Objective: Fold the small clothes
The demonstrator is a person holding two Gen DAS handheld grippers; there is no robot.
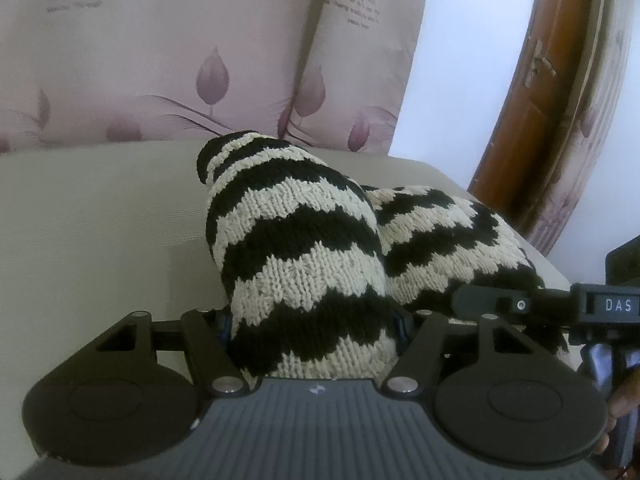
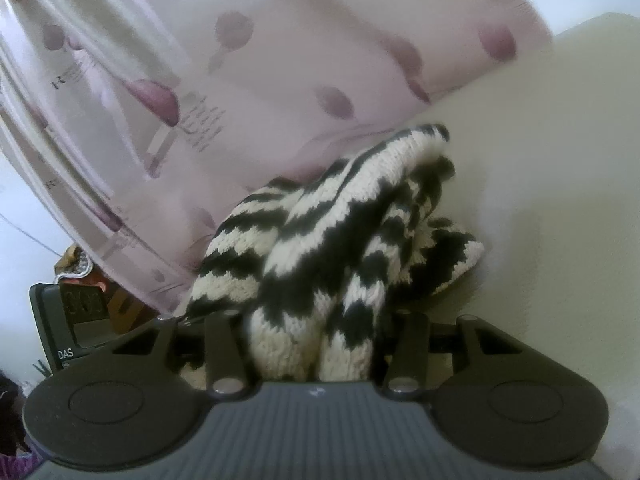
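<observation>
A home — floral pink cushions (image 1: 160, 60), wooden door (image 1: 536, 92), beige seat (image 1: 100, 220).

Pink floral curtain (image 1: 160, 60), beige seat (image 1: 100, 220), wooden door (image 1: 532, 92).

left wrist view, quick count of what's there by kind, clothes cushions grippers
striped knit garment: 1
floral cushions: 2
grippers, the left gripper and the right gripper: 2
total: 5
</observation>
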